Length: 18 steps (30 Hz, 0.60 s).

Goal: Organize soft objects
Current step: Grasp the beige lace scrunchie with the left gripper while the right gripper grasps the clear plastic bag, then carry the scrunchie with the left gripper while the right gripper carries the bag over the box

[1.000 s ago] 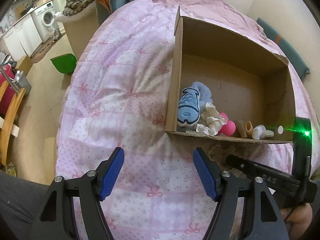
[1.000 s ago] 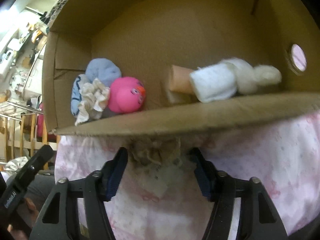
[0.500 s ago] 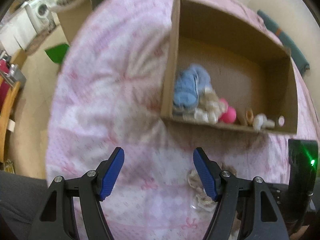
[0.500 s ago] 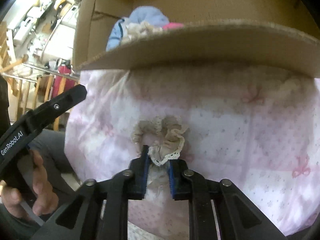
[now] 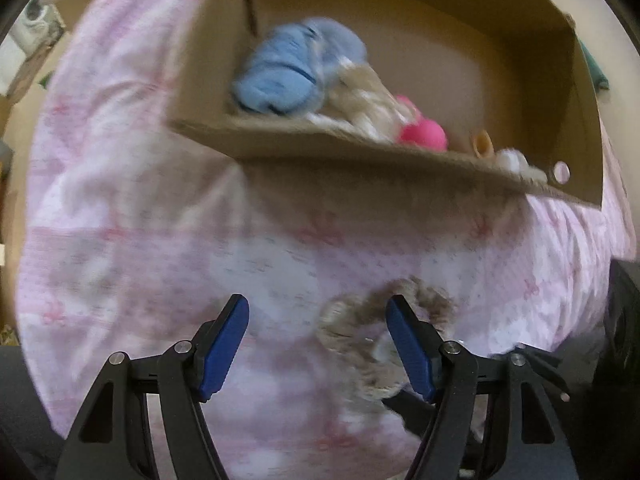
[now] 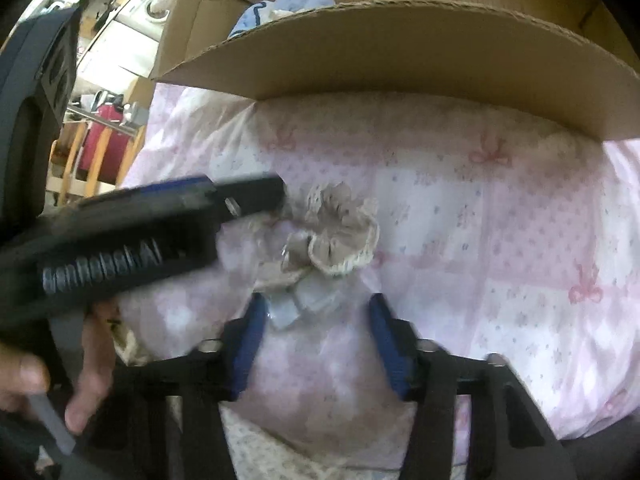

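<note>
A beige lace scrunchie [image 6: 340, 236] lies on the pink quilt [image 6: 500, 240] in front of the cardboard box [image 6: 400, 44]. It also shows in the left wrist view [image 5: 360, 332], next to the right finger of my open left gripper [image 5: 318, 332]. My right gripper [image 6: 316, 312] is open just behind the scrunchie, not holding it. The left gripper's finger [image 6: 248, 196] reaches in from the left and touches the scrunchie's edge. The box [image 5: 400, 160] holds a blue plush [image 5: 288, 76], a beige cloth [image 5: 368, 100], a pink ball [image 5: 424, 136] and white rolls [image 5: 512, 160].
The quilt [image 5: 140, 220] covers a bed that drops off at the left. Furniture and a red item [image 6: 104, 140] stand beyond the bed's left side. A person's hand [image 6: 92, 372] holds the left gripper's handle.
My right gripper has opened and let go of the scrunchie, which now lies on the quilt. My left gripper has moved forward and right, up to the scrunchie.
</note>
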Available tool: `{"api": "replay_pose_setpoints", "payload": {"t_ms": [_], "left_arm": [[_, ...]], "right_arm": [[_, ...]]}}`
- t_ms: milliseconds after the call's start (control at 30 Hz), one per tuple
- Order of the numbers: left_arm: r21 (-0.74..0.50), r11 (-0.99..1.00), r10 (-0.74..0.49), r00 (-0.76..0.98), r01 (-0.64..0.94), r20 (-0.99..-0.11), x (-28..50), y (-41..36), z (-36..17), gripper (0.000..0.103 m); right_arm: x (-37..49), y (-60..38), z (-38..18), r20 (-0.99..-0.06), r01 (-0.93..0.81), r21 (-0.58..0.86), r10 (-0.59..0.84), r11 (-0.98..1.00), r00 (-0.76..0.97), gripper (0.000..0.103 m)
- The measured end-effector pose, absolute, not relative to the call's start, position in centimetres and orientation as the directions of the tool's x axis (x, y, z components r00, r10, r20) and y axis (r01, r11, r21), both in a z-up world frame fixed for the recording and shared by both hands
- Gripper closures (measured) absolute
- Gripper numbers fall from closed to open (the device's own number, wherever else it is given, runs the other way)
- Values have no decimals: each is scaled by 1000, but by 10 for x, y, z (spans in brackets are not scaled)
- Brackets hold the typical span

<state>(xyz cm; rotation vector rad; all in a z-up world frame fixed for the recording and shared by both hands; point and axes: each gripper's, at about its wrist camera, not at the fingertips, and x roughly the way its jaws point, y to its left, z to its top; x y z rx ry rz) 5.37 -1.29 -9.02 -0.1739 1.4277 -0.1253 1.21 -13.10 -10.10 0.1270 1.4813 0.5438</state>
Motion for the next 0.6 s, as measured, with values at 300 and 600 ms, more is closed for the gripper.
{"api": "replay_pose_setpoints", "payload": {"t_ms": [300, 600], "left_arm": [[-196, 980, -198, 97, 25, -975, 53, -27, -99, 97], [-184, 983, -180, 182, -6, -967, 39, 0, -64, 97]], "right_arm": [[16, -152, -98, -906, -272, 408, 422, 872, -6, 76], [7, -194, -70, -913, -219, 388, 406, 896, 46, 76]]}}
